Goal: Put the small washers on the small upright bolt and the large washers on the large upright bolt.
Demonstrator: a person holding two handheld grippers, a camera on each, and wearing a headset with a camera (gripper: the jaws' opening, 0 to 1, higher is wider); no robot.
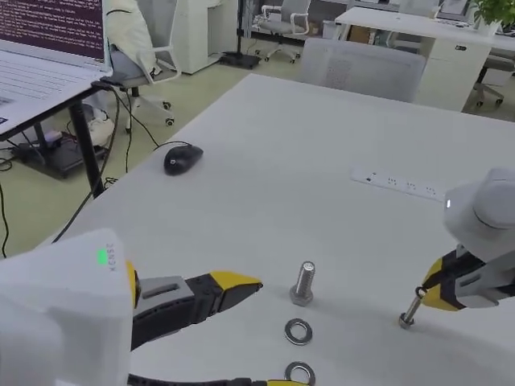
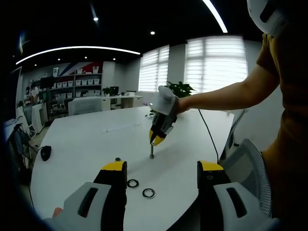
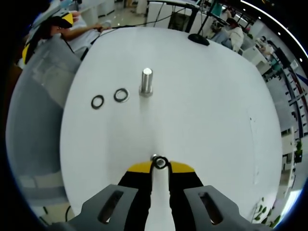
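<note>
The right gripper [image 3: 160, 167], fingers pinched narrow on what looks like a small washer [image 3: 160, 162], holds the ring directly over the tip of the small bolt [image 1: 410, 310], whose long axis runs straight down to the tabletop [image 1: 265, 177]. Farther out stand the large bolt [image 3: 146, 82] and two large washers [image 3: 121, 95] lying flat just beside it. The left gripper [image 2: 161, 169], fingers spread wide and empty, hovers nearer those washers.
</note>
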